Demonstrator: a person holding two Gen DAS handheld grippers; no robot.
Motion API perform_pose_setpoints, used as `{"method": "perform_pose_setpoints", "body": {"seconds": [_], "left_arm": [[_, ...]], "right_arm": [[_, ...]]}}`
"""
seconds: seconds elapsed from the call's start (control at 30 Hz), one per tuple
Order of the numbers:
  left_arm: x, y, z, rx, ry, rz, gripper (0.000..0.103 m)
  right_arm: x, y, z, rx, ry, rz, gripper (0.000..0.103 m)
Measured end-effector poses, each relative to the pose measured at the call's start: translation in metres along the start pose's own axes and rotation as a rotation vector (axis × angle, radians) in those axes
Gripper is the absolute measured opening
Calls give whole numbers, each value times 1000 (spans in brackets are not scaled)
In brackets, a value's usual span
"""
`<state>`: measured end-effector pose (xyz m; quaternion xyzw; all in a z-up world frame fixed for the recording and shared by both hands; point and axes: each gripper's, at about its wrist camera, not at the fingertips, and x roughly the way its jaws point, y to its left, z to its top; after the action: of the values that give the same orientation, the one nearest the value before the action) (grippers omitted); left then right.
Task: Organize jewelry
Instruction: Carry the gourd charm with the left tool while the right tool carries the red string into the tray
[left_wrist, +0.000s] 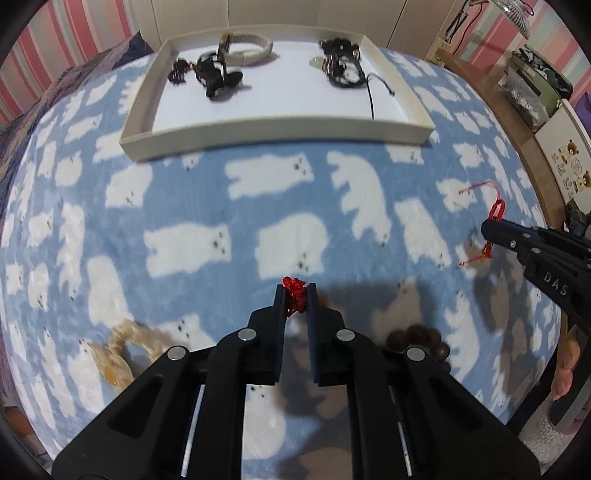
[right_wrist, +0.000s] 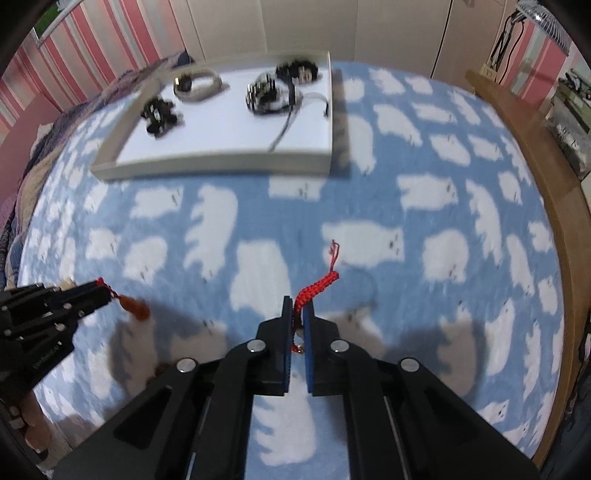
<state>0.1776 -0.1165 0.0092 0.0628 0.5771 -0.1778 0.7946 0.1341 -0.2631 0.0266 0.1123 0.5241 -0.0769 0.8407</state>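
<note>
- Two grippers grip cords off the blanket (left_wrist: 207, 206): left gripper (left_wrist: 295, 297) clamps a red knot (left_wrist: 294, 293), right gripper (right_wrist: 298, 308) a red braid (right_wrist: 317, 286)
- Carry both level to the tray (left_wrist: 273, 129), keeping tails untangled

Between the two grippers and the cream tray (left_wrist: 273, 129) the bear-print blanket (left_wrist: 207, 192) lies bare, a broad open lane. The tray's low front wall faces that lane. Inside, dark jewelry (left_wrist: 214, 74) crowds the far half; the near white floor is free. A beige cord piece (left_wrist: 118, 350) and brown beads (left_wrist: 424, 341) lie close beneath the left gripper (left_wrist: 295, 295).
</note>
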Motion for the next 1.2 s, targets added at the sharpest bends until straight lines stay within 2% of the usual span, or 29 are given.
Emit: {"method": "perform_pose_setpoints", "body": {"seconds": [0.27,0.5,0.67,0.87,1.0,1.2], "left_arm": [[-30,3,48,-4,-83,28,9],[-42,21,116,-43,-130,8,9],[-23,31,152,-51,-139,17,9],[31,33,183,-48,-73,18,9],[52,32,193,-43,-66,21,9],[65,29,207,-29,-76,24,9]], "right_arm": [[-19,1,61,11,-85,21,5],[-13,15,118,28,-112,46,5],[18,23,150,49,-80,58,5],[66,27,180,73,-42,31,5],[91,23,192,85,-25,4,5],[112,14,196,95,-1,9,5]]}}
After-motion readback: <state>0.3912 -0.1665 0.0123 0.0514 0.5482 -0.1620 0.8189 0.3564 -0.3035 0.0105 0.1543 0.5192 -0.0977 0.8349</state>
